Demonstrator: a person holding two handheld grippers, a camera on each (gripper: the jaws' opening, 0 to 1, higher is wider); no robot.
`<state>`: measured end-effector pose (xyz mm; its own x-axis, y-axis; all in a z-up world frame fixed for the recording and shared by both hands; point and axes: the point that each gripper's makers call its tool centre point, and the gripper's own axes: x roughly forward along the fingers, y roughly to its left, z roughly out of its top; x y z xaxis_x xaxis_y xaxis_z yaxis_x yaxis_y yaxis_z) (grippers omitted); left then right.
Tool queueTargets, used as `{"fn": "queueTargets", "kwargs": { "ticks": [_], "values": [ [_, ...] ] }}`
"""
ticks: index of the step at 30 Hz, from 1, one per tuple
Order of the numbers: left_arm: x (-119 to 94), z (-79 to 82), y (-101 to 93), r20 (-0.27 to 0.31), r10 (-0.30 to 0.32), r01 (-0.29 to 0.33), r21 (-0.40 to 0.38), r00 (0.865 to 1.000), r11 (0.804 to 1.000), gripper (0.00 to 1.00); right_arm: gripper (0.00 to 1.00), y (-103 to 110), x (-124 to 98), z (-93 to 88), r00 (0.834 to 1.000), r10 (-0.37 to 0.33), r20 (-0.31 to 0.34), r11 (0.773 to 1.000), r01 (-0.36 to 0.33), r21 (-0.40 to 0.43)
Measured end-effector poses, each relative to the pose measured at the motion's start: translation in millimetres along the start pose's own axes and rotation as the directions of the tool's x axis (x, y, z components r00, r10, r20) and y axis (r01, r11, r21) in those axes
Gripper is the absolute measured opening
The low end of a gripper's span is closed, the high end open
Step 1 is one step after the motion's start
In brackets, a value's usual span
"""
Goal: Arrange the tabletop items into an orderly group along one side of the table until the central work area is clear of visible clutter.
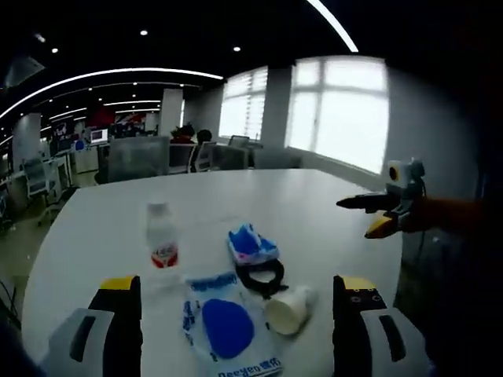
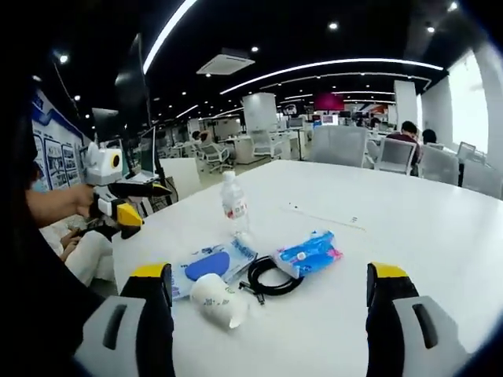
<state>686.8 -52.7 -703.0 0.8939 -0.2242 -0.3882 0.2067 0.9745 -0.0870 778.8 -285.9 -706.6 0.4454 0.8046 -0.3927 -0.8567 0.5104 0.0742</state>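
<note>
White bench (image 1: 314,204) wide, bright windows upper right in left gripper view; right gripper view has office depth, seated person lower left. Centre cluster: blue-white pouch (image 1: 224,326), bottle (image 1: 162,239), blue pack (image 1: 251,243), black cable (image 1: 262,276), tipped paper cup (image 1: 289,310). Left gripper (image 1: 236,314) fingers apart; right gripper (image 2: 267,302) fingers apart, nothing between them.

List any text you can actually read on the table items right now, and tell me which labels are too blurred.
"Deeyeo": blue print along the near edge of the white-and-blue flat packet; the characters after it are too blurred.
Plastic bottle: red-and-white label, print unreadable.
Blue tissue pack: print unreadable.
Tipped paper cup: small green mark, unreadable.
Wall posters: too small to read.
</note>
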Motion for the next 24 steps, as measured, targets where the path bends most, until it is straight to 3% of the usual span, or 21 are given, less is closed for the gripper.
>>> {"fn": "queueTargets", "kwargs": {
  "ticks": [10,16,24],
  "values": [
    [-10.2,-11.6,-11.7,-0.006,-0.013,0.013,-0.02,1.0,1.0,1.0,1.0,-11.5,-31.4,-13.8,0.997,-0.071,-0.013,0.997,0.071,0.003],
    [-10.8,-13.8,-21.4,-0.012,-0.036,0.036,-0.01,0.999,0.999,1.0,1.0,-13.7,-36.2,-16.8,0.997,-0.071,-0.017,0.997,0.072,0.005],
    [-9.3,-25.9,-23.8,-0.069,-0.042,0.041,-0.018,0.997,0.999,0.95,1.0,-14.5,-35.0,-29.4,0.996,-0.071,-0.056,0.997,0.073,0.031]
  ]
}}
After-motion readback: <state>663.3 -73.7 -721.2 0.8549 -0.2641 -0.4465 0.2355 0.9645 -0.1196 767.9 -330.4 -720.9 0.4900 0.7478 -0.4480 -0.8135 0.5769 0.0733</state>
